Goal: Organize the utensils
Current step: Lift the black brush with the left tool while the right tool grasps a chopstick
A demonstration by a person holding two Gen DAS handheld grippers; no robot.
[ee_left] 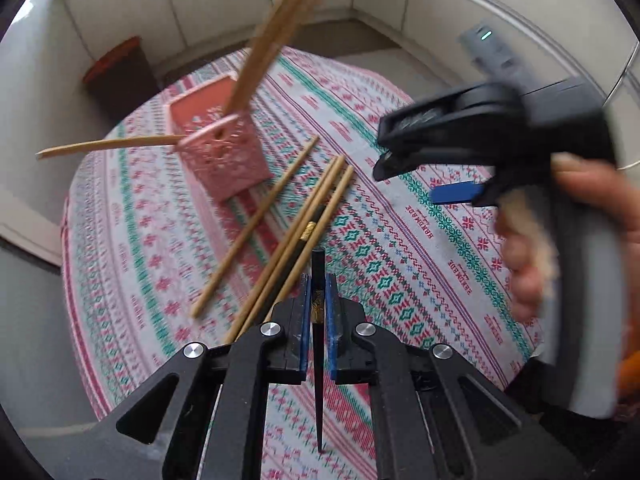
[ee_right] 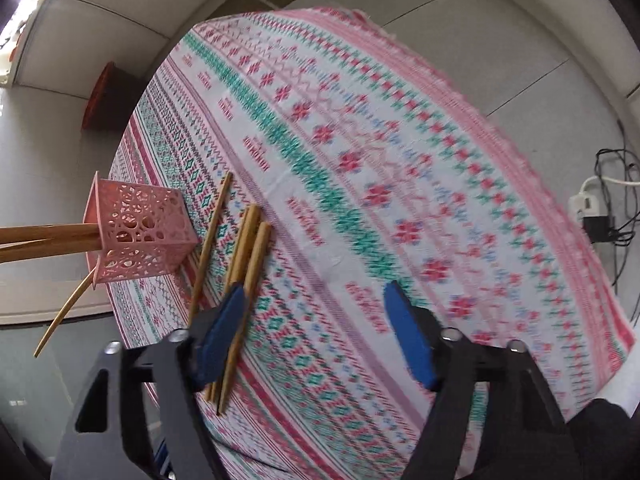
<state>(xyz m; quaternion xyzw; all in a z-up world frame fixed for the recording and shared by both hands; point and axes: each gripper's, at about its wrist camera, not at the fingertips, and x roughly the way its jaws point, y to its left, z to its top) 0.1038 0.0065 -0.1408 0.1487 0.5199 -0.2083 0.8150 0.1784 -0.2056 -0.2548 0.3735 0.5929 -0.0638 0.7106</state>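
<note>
My left gripper (ee_left: pixel 318 300) is shut on a black chopstick (ee_left: pixel 318 360) held above the patterned tablecloth (ee_left: pixel 400 240). A pink perforated holder (ee_left: pixel 224 160) stands beyond it with several wooden chopsticks (ee_left: pixel 276 44) leaning out of it. Three loose wooden chopsticks (ee_left: pixel 296 232) and another black chopstick (ee_left: pixel 298 244) lie on the cloth between the holder and my left gripper. My right gripper (ee_right: pixel 316 336) is open and empty above the cloth, right of the loose wooden chopsticks (ee_right: pixel 244 264). It also shows in the left wrist view (ee_left: pixel 420 176). The holder (ee_right: pixel 140 240) is at left in the right wrist view.
A dark bin with an orange lid (ee_left: pixel 120 68) stands on the floor beyond the table. A power strip with cables (ee_right: pixel 592 208) lies on the floor past the table's edge (ee_right: pixel 560 184). Pale wall panels surround the table.
</note>
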